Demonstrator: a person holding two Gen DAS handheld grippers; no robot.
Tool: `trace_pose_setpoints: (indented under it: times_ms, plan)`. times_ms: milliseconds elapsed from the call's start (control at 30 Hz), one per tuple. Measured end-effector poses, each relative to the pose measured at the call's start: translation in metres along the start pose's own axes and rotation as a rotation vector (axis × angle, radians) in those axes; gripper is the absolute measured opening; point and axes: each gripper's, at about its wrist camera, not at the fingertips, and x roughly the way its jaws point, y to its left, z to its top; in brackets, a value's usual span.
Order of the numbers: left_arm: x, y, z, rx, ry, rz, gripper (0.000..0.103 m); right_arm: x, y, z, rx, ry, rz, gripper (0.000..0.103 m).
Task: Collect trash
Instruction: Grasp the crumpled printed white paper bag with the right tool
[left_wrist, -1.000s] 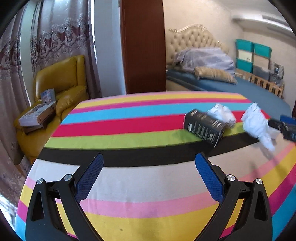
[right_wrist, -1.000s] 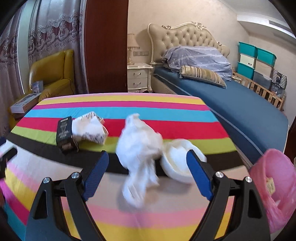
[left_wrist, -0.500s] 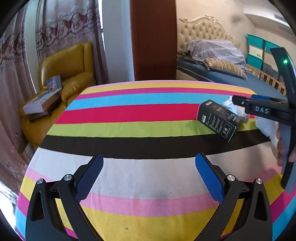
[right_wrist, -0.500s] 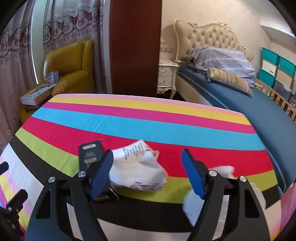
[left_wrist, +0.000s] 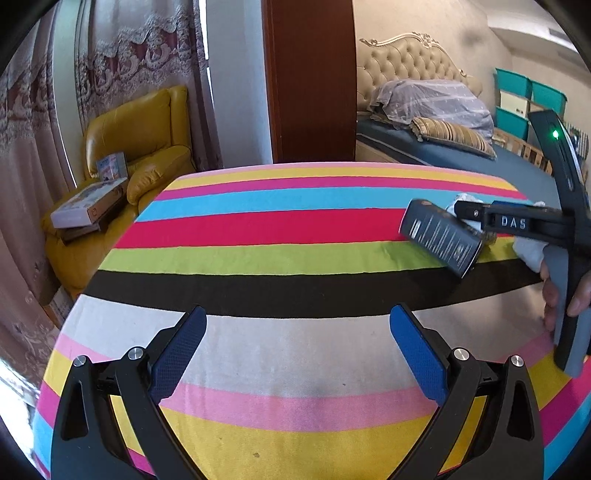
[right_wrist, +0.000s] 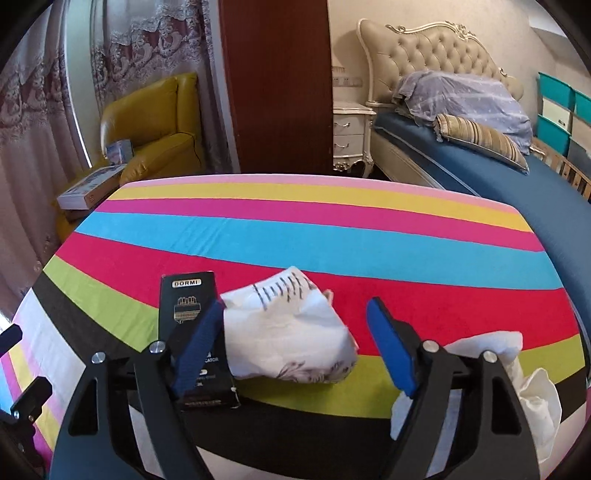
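A crumpled white paper with dark print (right_wrist: 291, 336) lies on the striped table (right_wrist: 332, 243), between the open fingers of my right gripper (right_wrist: 295, 339). A black carton marked DORMI (right_wrist: 188, 321) lies just left of it, partly behind the left finger; it also shows in the left wrist view (left_wrist: 439, 238). A crumpled white tissue (right_wrist: 532, 391) lies at the right, behind the right finger. My left gripper (left_wrist: 297, 350) is open and empty over the table's near stripes. The right gripper's body (left_wrist: 517, 223) shows in the left wrist view.
A yellow armchair (left_wrist: 136, 147) with boxes (left_wrist: 88, 203) stands left of the table. A brown wooden panel (left_wrist: 310, 81) stands behind it. A bed (right_wrist: 480, 158) with pillows and teal storage boxes (right_wrist: 561, 107) lie to the right.
My right gripper has moved left from the tissue and forward, so the printed paper now lies between its fingers. My left gripper has turned slightly and stays open.
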Motion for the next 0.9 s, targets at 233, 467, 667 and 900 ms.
trace_pose_setpoints:
  times_ms: [233, 467, 667, 900]
  plan:
    - [0.001, -0.009, 0.000, 0.048, -0.002, 0.031, 0.095, -0.046, 0.016, -0.012, -0.068, -0.100, -0.011, 0.017]
    - [0.005, -0.012, 0.000, 0.074, 0.009, 0.066, 0.095, -0.063, 0.005, -0.023, -0.043, -0.110, 0.024, 0.077]
    - [0.004, -0.012, -0.001, 0.074, 0.011, 0.074, 0.095, -0.049, -0.002, -0.029, -0.062, -0.028, 0.065, 0.077]
    - [0.007, -0.008, 0.000, 0.054, 0.035, 0.058, 0.095, -0.048, 0.002, -0.040, -0.111, 0.005, 0.107, 0.077]
